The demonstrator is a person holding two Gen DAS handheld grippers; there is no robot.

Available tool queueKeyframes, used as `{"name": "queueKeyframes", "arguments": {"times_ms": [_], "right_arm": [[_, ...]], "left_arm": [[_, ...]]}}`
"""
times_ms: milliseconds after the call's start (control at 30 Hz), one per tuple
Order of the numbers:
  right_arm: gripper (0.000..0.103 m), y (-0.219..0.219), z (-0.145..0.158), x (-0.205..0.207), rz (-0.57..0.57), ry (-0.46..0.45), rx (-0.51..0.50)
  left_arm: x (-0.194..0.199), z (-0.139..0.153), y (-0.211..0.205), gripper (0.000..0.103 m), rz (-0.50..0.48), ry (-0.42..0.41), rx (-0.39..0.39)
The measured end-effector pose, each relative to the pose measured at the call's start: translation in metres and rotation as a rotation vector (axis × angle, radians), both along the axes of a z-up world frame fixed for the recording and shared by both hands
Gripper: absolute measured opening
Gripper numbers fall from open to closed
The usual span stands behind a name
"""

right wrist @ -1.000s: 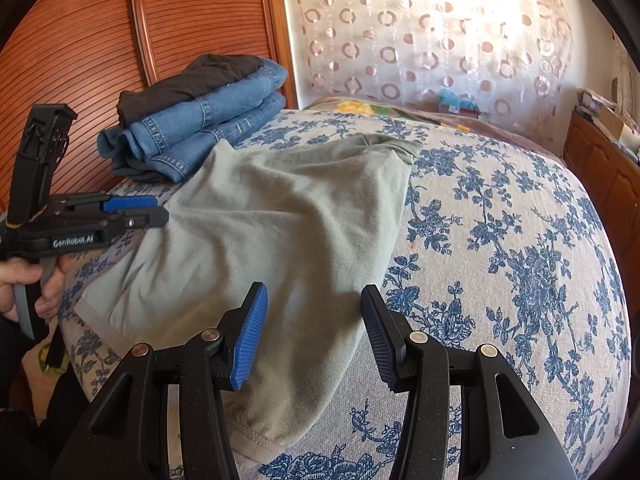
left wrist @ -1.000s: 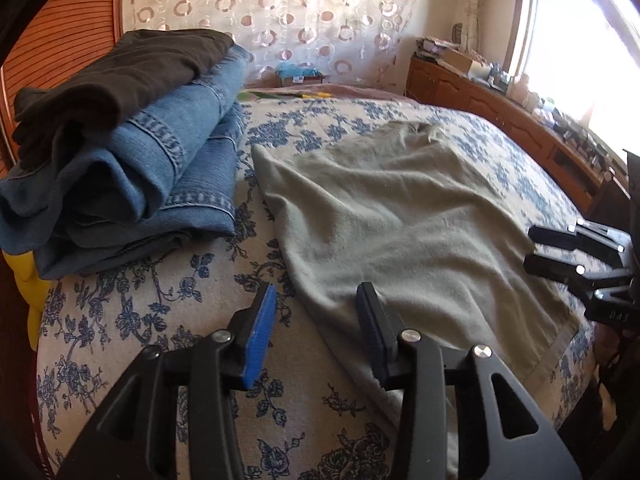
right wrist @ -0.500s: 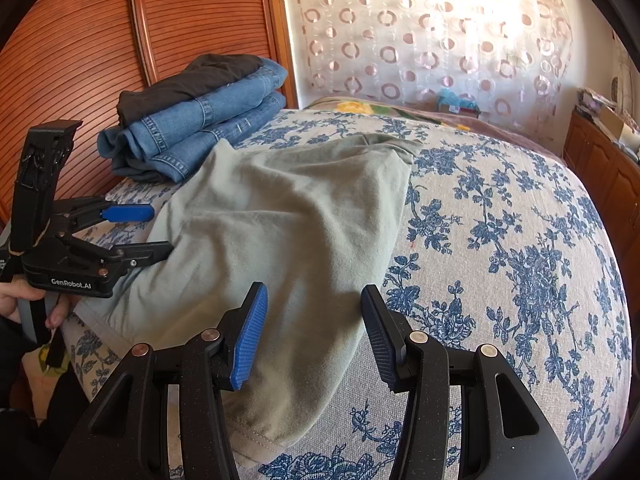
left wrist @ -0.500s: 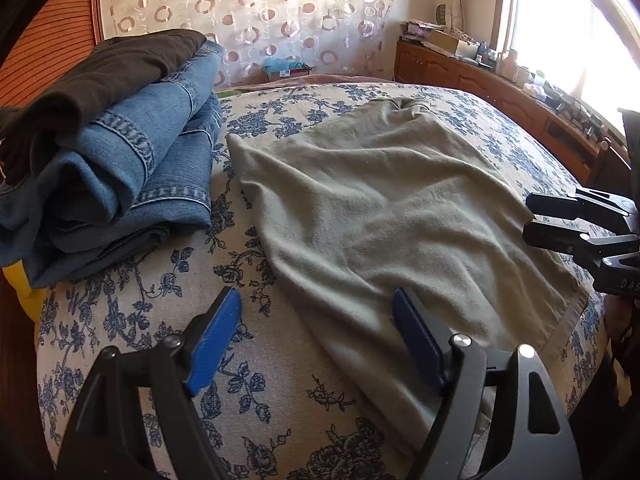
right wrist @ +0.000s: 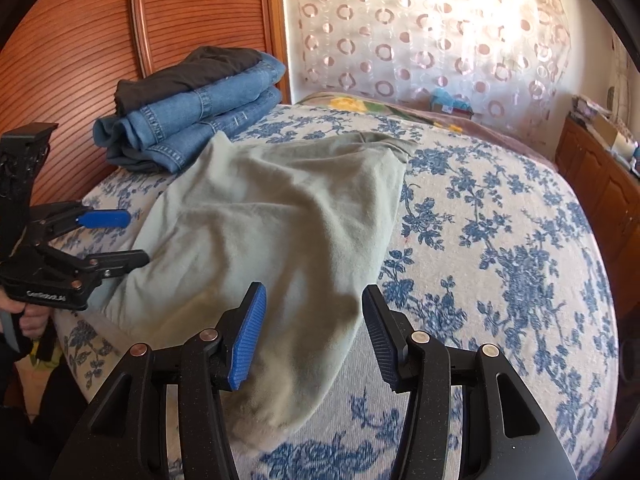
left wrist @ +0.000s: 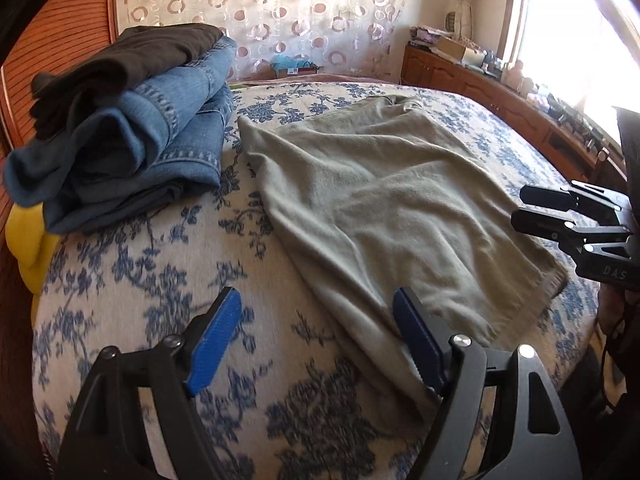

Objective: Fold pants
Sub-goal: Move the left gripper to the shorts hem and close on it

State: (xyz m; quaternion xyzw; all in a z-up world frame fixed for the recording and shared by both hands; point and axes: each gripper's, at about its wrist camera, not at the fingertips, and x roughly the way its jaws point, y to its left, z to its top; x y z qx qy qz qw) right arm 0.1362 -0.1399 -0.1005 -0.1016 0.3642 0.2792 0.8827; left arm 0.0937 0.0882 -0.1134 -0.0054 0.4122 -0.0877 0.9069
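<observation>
Olive-green pants (left wrist: 380,200) lie spread flat on the flowered bed (left wrist: 140,264), seen also in the right wrist view as pants (right wrist: 280,216). My left gripper (left wrist: 316,296) hovers open and wide over the near left edge of the pants, its right finger above the cloth and its left finger above the bedspread. Nothing is pinched between them. From the right wrist view the left gripper (right wrist: 134,238) stands at the cloth's left side. My right gripper (right wrist: 314,290) is open over the near hem, gripping nothing. It shows at the right of the left wrist view as the right gripper (left wrist: 520,205).
A stack of folded blue jeans (left wrist: 160,132) with a dark garment (left wrist: 132,56) on top sits at the bed's far left by the ribbed wooden panel (right wrist: 80,40). A wooden dresser (left wrist: 480,84) runs along the right under the window. Something yellow (left wrist: 28,232) hangs off the bed's left edge.
My left gripper's jaws have spread much wider, and the gripper has shifted sideways along the pants' near edge. The right gripper has stayed where it was.
</observation>
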Motion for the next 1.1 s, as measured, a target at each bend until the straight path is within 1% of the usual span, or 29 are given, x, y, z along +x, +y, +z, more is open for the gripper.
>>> {"name": "queueKeyframes", "arguments": {"times_ms": [67, 167, 200, 233, 267, 400, 433, 467, 500, 533, 567, 600, 667, 733, 833, 933, 1033, 1100], "right_arm": [[0.051, -0.004, 0.003, -0.008, -0.013, 0.003, 0.002], [0.051, -0.007, 0.005, -0.019, 0.011, 0.024, 0.024], [0.051, -0.006, 0.005, -0.023, 0.020, 0.031, 0.018], [0.046, -0.006, 0.004, -0.027, 0.025, 0.037, 0.013], [0.045, -0.005, 0.003, -0.030, 0.025, 0.040, 0.009], [0.044, -0.006, 0.003, -0.038, 0.013, 0.046, 0.005], [0.044, -0.007, 0.003, -0.038, 0.007, 0.050, 0.007], [0.044, -0.008, 0.002, -0.039, 0.000, 0.054, 0.010], [0.044, -0.009, 0.001, -0.039, -0.006, 0.058, 0.008], [0.044, -0.010, 0.001, -0.039, -0.012, 0.059, 0.004], [0.044, -0.010, 0.000, -0.040, -0.018, 0.059, -0.001], [0.044, -0.011, -0.001, -0.041, -0.021, 0.063, -0.001], [0.044, -0.011, -0.003, -0.042, -0.020, 0.069, 0.001], [0.044, -0.011, -0.004, -0.044, -0.017, 0.070, 0.002], [0.044, -0.010, -0.006, -0.047, -0.013, 0.074, 0.003], [0.044, -0.010, -0.008, -0.047, -0.015, 0.080, 0.011], [0.044, -0.013, -0.009, -0.049, -0.021, 0.083, 0.027], [0.042, -0.014, -0.010, -0.050, -0.020, 0.092, 0.040]], "left_arm": [[-0.004, 0.001, 0.001, 0.079, 0.011, 0.000, -0.020], [-0.011, 0.002, 0.003, 0.079, 0.013, 0.002, -0.051], [-0.014, 0.004, 0.002, 0.079, 0.004, 0.004, -0.055], [-0.017, 0.005, 0.001, 0.079, -0.002, -0.004, -0.053], [-0.021, 0.008, 0.000, 0.079, -0.007, -0.015, -0.049], [-0.031, 0.012, -0.003, 0.079, -0.019, -0.032, -0.059], [-0.033, 0.011, -0.004, 0.075, -0.024, -0.033, -0.061], [-0.036, 0.011, -0.005, 0.070, -0.035, -0.034, -0.064], [-0.037, 0.009, -0.007, 0.060, -0.051, -0.027, -0.067], [-0.039, 0.006, -0.008, 0.056, -0.059, -0.014, -0.068], [-0.040, 0.005, -0.009, 0.055, -0.057, -0.008, -0.068], [-0.041, 0.003, -0.009, 0.051, -0.054, -0.007, -0.071], [-0.044, 0.003, -0.010, 0.049, -0.046, -0.016, -0.076], [-0.046, 0.004, -0.011, 0.043, -0.047, -0.015, -0.085], [-0.049, 0.005, -0.012, 0.041, -0.047, -0.016, -0.078], [-0.054, 0.005, -0.015, 0.038, -0.049, -0.015, -0.089], [-0.058, 0.005, -0.019, 0.037, -0.056, -0.016, -0.094], [-0.059, 0.004, -0.022, 0.036, -0.065, -0.017, -0.092]]}}
